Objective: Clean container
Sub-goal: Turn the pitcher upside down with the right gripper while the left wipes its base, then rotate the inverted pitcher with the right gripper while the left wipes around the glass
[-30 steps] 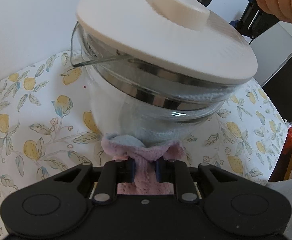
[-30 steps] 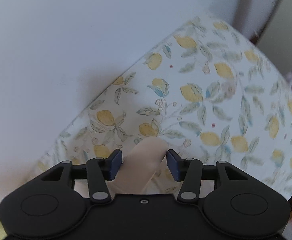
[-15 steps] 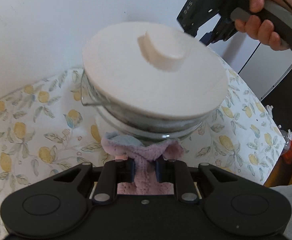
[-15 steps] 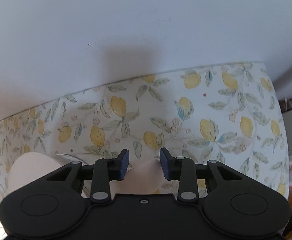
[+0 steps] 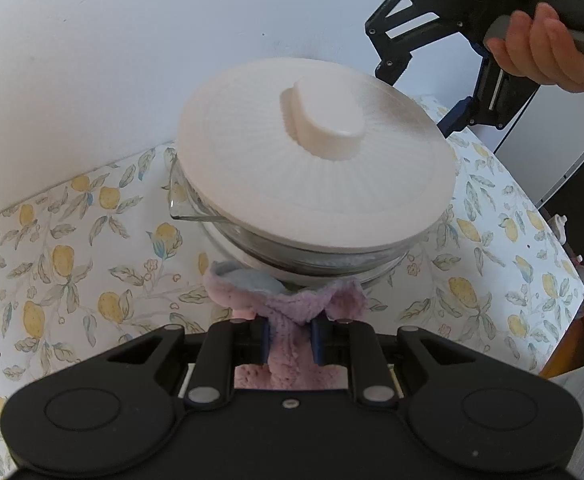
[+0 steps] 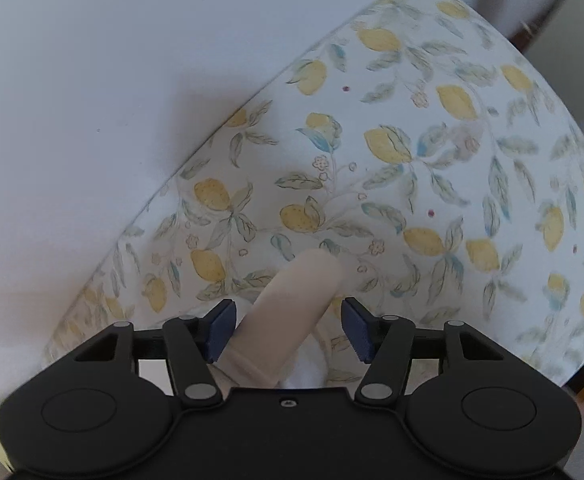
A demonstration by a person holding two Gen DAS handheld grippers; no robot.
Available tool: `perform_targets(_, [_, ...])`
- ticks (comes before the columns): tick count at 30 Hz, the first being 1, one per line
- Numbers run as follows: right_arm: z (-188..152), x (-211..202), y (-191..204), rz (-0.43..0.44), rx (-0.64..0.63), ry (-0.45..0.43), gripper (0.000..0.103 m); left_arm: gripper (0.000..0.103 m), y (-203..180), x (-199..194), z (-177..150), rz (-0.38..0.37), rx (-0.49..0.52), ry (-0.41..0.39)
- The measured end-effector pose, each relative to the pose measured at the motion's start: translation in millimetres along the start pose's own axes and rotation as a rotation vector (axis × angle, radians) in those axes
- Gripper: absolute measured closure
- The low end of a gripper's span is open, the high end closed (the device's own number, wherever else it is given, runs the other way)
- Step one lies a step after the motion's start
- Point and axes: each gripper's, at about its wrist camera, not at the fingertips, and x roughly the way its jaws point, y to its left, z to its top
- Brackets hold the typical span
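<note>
**Cloth pinched at the container's base, right claw spread over the lid knob**

On my left wrist feed the lemon-print tablecloth (image 5: pixel 72 264) fills the lower half, running up to a white wall (image 5: pixel 92 60). The glass container (image 5: pixel 252 240) stands on it just ahead of me, capped by a wide white lid (image 5: pixel 252 168) with a raised knob (image 5: pixel 326 120) in the middle. My left gripper (image 5: pixel 291 338) is clenched on a pink cloth (image 5: pixel 292 312), whose bunched front edge touches the container's lower side. Up at the right, a hand (image 5: pixel 540 48) holds my right gripper's handle above and behind the lid.

On the right wrist feed, my right gripper (image 6: pixel 288 330) has its jaws apart, released; the pale knob (image 6: pixel 296 312) sits between the blue pads (image 6: pixel 222 330) without touching either that I can see.
</note>
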Motion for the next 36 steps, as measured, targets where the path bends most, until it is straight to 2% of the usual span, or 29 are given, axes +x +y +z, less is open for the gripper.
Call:
perform_targets(1, [-3.4, -0.4, -1.2, 0.01, 0.032, -0.009, 0.052, 0.085, -0.8, 0.0, 0.5, 0.0, 0.01, 0.002])
perform_targets(2, [-6.4, -0.7, -2.1, 0.018, 0.063, -0.017, 0.054, 0.085, -1.5, 0.2, 0.7, 0.0, 0.021, 0.003])
perform_targets(4, [-12.3, -1.3, -3.8, 0.034, 0.125, -0.033, 0.055, 0.085, -1.4, 0.5, 1.1, -0.003, 0.032, 0.004])
perform_targets(11, [-6.2, 5.7, 24.9, 0.043, -0.114, -0.067, 0.054, 0.082, 5.9, -13.3, 0.3, -0.033, 0.026, -0.04])
perform_targets(18, [7.3, 12.4, 64.5, 0.053, -0.36, 0.027, 0.053, 0.082, 4.1, -22.0, -2.3, -0.041, 0.031, -0.043])
perform_targets(22, [2.2, 17.8, 82.9, 0.094, -0.496, 0.038, 0.053, 0.082, 0.8, -29.5, -7.4, -0.018, 0.0, -0.047])
perform_targets(26, [0.8, 23.2, 101.1, 0.081, -0.579, 0.085, 0.053, 0.082, -0.7, -26.1, -12.3, -0.006, -0.008, -0.037])
perform_targets(31, [-2.0, 24.7, 113.9, 0.082, -0.644, 0.096, 0.053, 0.082, 3.5, -11.1, -15.5, 0.002, -0.033, 0.001])
perform_targets(36, [0.3, 25.6, 119.1, 0.072, -0.655, 0.114, 0.053, 0.081, 9.3, 1.7, -21.0, -0.003, -0.04, 0.018])
